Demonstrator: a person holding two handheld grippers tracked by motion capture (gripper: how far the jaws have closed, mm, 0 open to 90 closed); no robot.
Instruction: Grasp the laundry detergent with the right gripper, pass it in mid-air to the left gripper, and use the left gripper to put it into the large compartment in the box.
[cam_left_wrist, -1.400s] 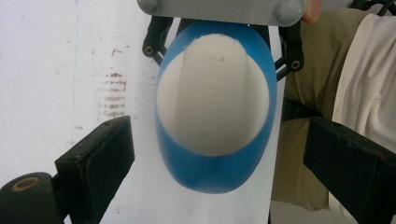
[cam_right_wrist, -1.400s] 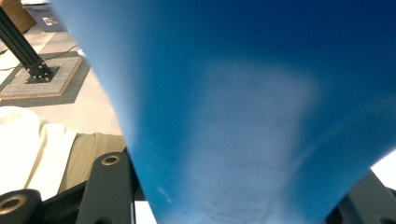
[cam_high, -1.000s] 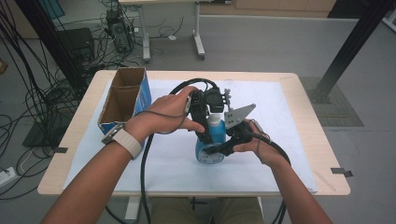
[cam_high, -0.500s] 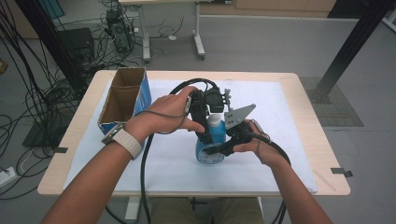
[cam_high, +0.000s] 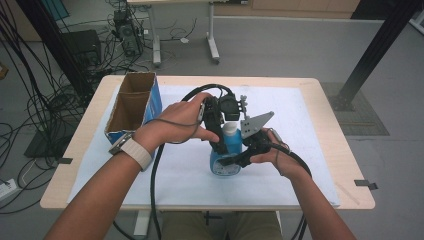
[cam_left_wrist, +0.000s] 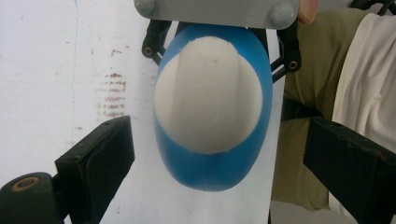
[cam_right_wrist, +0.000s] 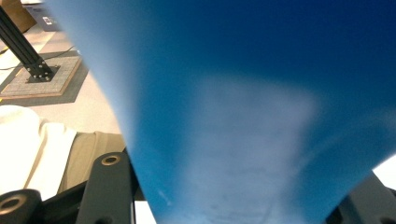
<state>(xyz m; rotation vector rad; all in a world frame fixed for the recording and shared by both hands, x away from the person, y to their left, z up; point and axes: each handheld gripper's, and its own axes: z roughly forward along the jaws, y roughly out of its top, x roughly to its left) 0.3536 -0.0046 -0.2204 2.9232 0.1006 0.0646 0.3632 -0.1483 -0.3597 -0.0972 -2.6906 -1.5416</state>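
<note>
Bottle (cam_high: 226, 157): blue with a white cap, standing upright on the white sheet near the middle of the table, between the two hands.
Cap (cam_left_wrist: 208, 95): seen from above in the left gripper view, round and white, set in the blue shoulders of the bottle.
Left gripper (cam_high: 216, 125): held above the bottle and pointing down at it; jaws apart, one on each side of the cap with a clear gap on both sides, touching nothing.
Right gripper (cam_high: 239, 159): low at the bottle's right side, jaws clamped on the blue body near its base; in the right gripper view the blue wall sits blurred between the two black jaws, so the exact contact spot is hard to make out.
Left hand (cam_high: 182, 120): wrapped round its gripper, a watch on the wrist.
Box (cam_high: 131, 106): open cardboard box with blue sides, at the table's far left, well apart from the bottle.
Table (cam_high: 330, 107): pale wood, mostly covered by the white sheet (cam_high: 300, 145).
</note>
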